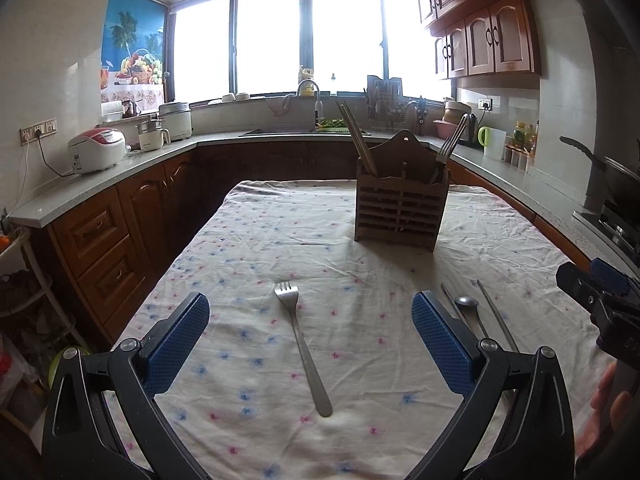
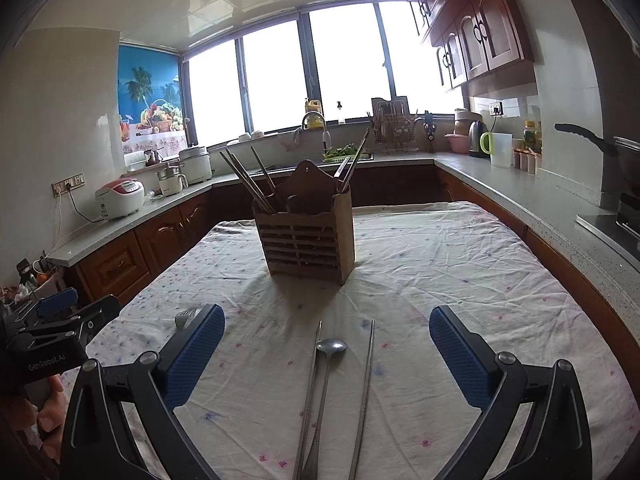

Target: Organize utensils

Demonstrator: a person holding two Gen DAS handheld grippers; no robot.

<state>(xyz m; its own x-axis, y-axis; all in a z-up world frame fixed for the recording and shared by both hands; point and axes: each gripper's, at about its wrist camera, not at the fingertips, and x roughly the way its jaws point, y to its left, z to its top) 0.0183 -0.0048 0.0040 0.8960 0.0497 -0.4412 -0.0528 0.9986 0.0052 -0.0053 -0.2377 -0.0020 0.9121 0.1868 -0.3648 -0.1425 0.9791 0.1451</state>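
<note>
The left hand-held gripper (image 1: 310, 332) hangs low over the near part of the tabletop (image 1: 248, 240) with its blue pads spread wide and nothing between them. A fork (image 1: 303, 346) lies flat on the flowered cloth right in that gap, tines pointing toward the far edge, handle toward the near edge, touched by neither pad.

The right hand-held gripper (image 2: 327, 344) is just as released, hovering nearer the right edge. Between its pads lie three long metal pieces side by side: a spoon (image 2: 325, 384) with its bowl toward the far edge, and a metal chopstick on each side of it, the left stick (image 2: 311, 392) almost touching the spoon, the right stick (image 2: 366, 388) a little apart.

Past them, toward the far edge, stands the wooden holder (image 2: 306, 236), upright, with slatted front. Wooden chopsticks (image 2: 244, 180) lean out of its left compartment, and fork handles (image 1: 450, 142) stick up from its right one. I cannot tell what sits in the middle
</note>
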